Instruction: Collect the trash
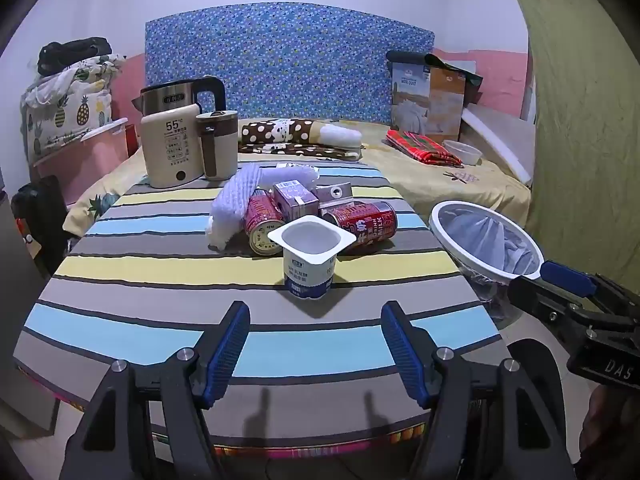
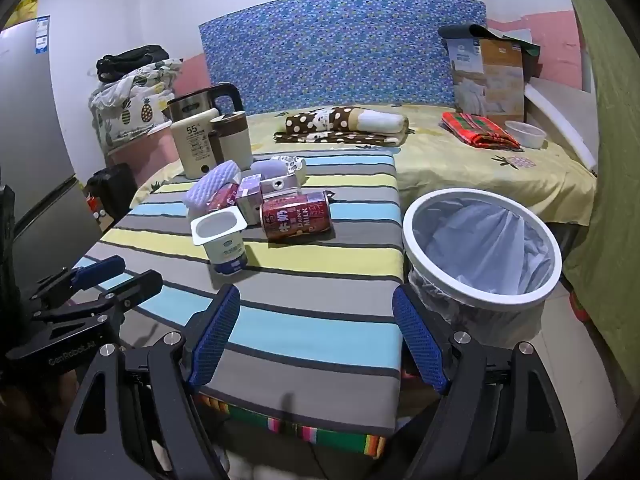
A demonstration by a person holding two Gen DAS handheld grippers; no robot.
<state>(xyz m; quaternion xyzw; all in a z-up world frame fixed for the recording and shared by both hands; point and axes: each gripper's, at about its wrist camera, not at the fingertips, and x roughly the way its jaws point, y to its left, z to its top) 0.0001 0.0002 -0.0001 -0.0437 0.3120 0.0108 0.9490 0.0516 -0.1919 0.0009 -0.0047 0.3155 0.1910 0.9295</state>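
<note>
A pile of trash lies mid-table on the striped cloth: an empty white yogurt cup (image 1: 311,258) (image 2: 222,243) standing upright in front, two red milk cans (image 1: 365,222) (image 2: 296,216) (image 1: 262,220) on their sides, small purple cartons (image 1: 294,196) (image 2: 250,196) and white foam wrap (image 1: 236,204) (image 2: 214,184). My left gripper (image 1: 315,316) is open near the table's front edge, short of the cup, with nothing between its fingers. My right gripper (image 2: 316,300) is open over the table's front right corner, also holding nothing. A white-rimmed bin (image 2: 482,248) (image 1: 486,242) lined with a clear bag stands right of the table.
A beige kettle (image 1: 172,148) and a brown-lidded mug (image 1: 218,144) stand at the table's back left. Behind is a bed (image 2: 480,160) with folded blankets, a plastic bowl (image 2: 525,134) and a cardboard box (image 2: 490,76). A fridge (image 2: 32,128) is at far left, a green curtain (image 2: 608,160) at right.
</note>
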